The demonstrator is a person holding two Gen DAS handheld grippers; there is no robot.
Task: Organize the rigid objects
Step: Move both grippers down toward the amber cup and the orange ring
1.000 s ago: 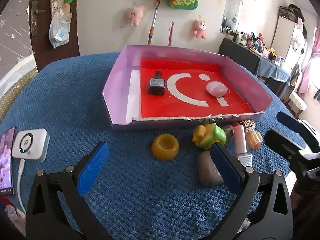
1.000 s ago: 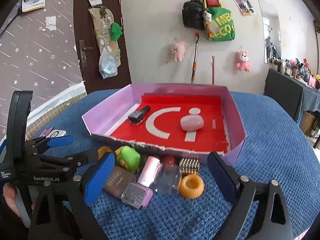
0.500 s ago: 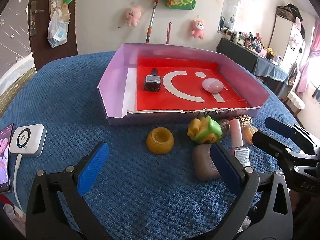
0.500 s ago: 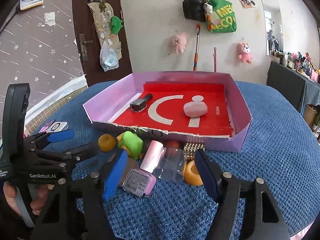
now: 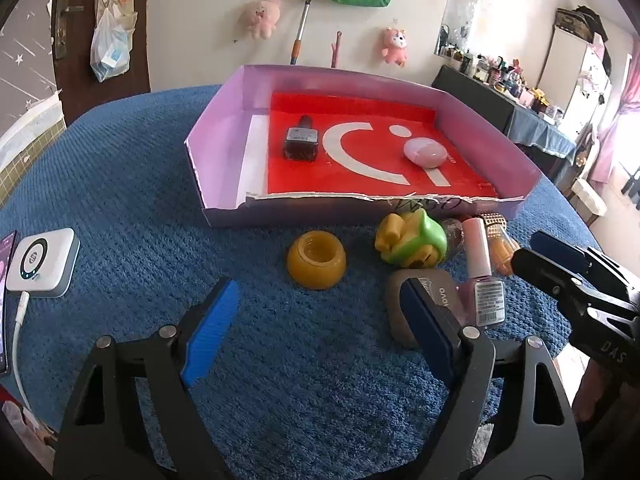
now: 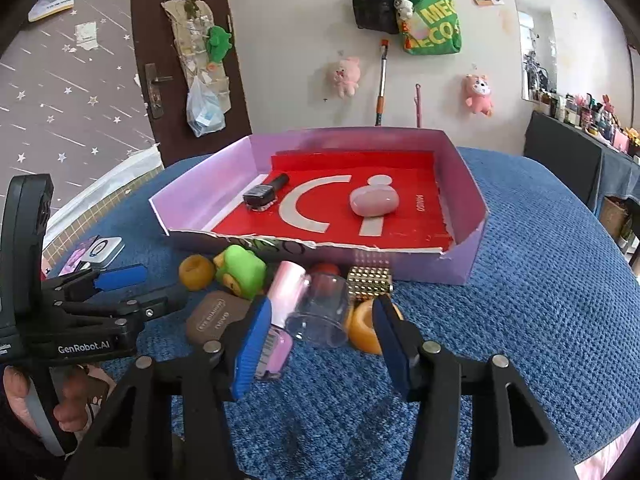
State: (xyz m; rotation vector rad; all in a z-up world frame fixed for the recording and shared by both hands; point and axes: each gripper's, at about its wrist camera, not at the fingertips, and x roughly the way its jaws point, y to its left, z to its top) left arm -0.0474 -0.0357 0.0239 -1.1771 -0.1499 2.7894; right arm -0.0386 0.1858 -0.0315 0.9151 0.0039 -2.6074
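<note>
A pink-walled box (image 5: pixel 224 128) (image 6: pixel 464 216) with a red floor holds a dark nail-polish bottle (image 5: pixel 300 142) (image 6: pixel 262 194) and a pink oval case (image 5: pixel 425 153) (image 6: pixel 374 200). Before its torn front wall lie a yellow cup (image 5: pixel 317 259), a green-yellow toy (image 5: pixel 412 240) (image 6: pixel 240 270), a brown case (image 5: pixel 440 288) (image 6: pixel 218 314), a pink polish bottle (image 5: pixel 480 272) (image 6: pixel 286 284), a clear jar (image 6: pixel 320 312) and an orange ring (image 6: pixel 362 326). My left gripper (image 5: pixel 318 330) (image 6: pixel 148 290) is closing on nothing, short of the yellow cup. My right gripper (image 6: pixel 320 346) (image 5: pixel 560 264) is closing around the clear jar and pink bottle, pads apart from them.
A white device (image 5: pixel 42 264) with a cable and a phone (image 5: pixel 6 292) lie at the blue cloth's left edge. A gold studded block (image 6: pixel 368 282) sits against the box front. A person's hand (image 6: pixel 24 392) holds the left gripper. The cloth's edge falls away at the right.
The right jaws have narrowed a great deal around the clear jar and pink bottle. The left jaws have narrowed a little. Neither hand has shifted much.
</note>
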